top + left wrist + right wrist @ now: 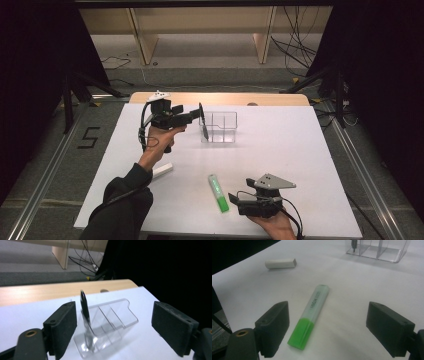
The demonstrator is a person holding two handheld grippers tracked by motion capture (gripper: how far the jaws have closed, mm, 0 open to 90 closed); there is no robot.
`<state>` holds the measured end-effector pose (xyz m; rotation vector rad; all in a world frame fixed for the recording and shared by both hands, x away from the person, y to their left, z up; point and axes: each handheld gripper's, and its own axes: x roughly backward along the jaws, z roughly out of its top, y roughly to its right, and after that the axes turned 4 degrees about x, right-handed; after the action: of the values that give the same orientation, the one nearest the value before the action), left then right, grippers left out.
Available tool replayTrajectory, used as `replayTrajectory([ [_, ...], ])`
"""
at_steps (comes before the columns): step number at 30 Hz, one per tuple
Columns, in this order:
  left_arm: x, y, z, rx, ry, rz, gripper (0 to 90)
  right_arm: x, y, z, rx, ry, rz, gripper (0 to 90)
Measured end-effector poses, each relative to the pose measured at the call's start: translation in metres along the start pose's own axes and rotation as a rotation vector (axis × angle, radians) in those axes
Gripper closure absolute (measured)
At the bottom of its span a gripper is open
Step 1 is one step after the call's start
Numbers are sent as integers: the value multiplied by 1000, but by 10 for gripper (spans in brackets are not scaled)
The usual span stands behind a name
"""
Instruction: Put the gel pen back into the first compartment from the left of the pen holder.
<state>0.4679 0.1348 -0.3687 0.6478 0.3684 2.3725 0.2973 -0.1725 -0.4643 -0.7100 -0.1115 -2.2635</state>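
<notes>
A clear plastic organizer (223,131) with three compartments stands at the back middle of the white table. A black pen (203,120) leans upright in its left compartment. My left gripper (194,116) hovers just left of it, open, with nothing between its pads. In the left gripper view the pen (84,306) and organizer (117,315) sit just beyond my open left gripper (113,315). A green highlighter (218,193) lies near the front edge. My right gripper (231,198) is open beside it; in the right gripper view the highlighter (312,317) lies ahead of my right gripper (328,312).
A white eraser (162,170) lies on the table (290,150) beside the left forearm, also seen as the eraser (280,263) in the right gripper view. A wooden strip (220,98) borders the table's far edge. Cables and wooden shelf legs stand on the floor behind.
</notes>
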Motion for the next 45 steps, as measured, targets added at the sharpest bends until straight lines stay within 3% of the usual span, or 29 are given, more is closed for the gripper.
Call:
replayTrajectory([
  [4, 9, 3, -18, 0, -10, -18, 191, 0, -1, 1, -12, 3, 3, 197],
  [7, 16, 5, -34, -21, -38, -19, 181, -1, -3, 1, -16, -1, -1, 197],
  [10, 25, 4, -48, 4, -43, -34, 180, -3, -5, 1, -15, -11, 8, 197],
  [13, 28, 3, -59, -17, -67, -23, 180, -5, -7, 0, -11, -18, 11, 198],
  [15, 30, 3, -63, -38, -73, -16, 175, -7, -10, 0, -7, -25, 17, 198],
  [18, 32, 4, -71, -30, -77, -45, 173, -9, -13, -1, -6, -36, 20, 199],
  [24, 39, 8, -84, -52, -84, -61, 168, -14, -18, -3, -1, -57, 10, 202],
  [30, 50, 5, -96, -41, -61, -67, 168, -20, -24, -4, 6, -79, -6, 207],
  [45, 63, 3, -120, -69, -48, -81, 165, -27, -32, -6, 22, -103, -17, 215],
])
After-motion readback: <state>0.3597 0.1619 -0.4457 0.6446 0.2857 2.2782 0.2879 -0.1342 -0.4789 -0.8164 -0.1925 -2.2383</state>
